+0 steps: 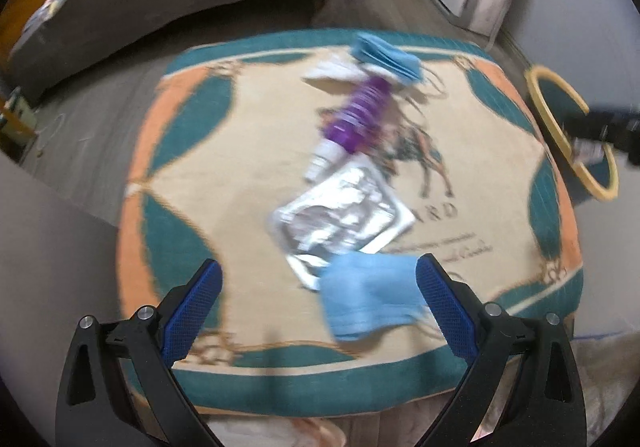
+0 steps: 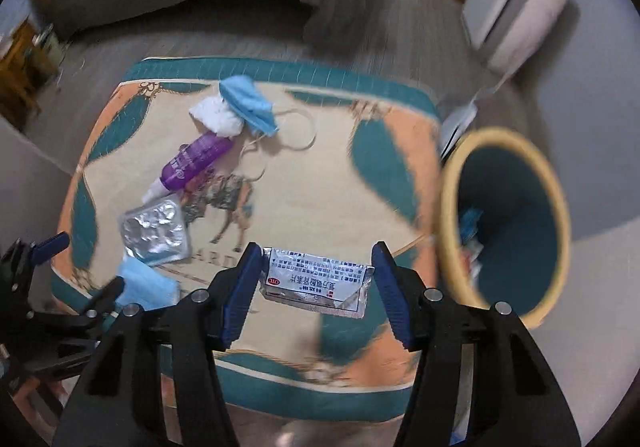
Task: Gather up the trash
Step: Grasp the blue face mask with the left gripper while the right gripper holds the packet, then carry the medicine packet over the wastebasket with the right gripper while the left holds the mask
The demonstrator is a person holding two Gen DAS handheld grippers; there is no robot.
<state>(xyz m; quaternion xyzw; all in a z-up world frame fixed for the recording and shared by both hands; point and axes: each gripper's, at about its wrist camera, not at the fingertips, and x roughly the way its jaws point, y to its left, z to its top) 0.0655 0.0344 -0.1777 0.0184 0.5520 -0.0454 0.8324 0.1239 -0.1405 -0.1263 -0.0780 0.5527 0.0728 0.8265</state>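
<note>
Left tool (image 1: 320, 301) blurred over half-hidden blister pack (image 1: 344, 215)

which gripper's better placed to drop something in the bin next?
Right. The right gripper has the foil packet between its open fingers, and the bin sits just to its right. The left gripper is open over a blue mask, with the bin across the mat.

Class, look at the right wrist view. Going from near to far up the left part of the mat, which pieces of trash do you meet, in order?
Folded blue mask → silver pill pack → purple tube → white tissue → crumpled blue mask.
</note>
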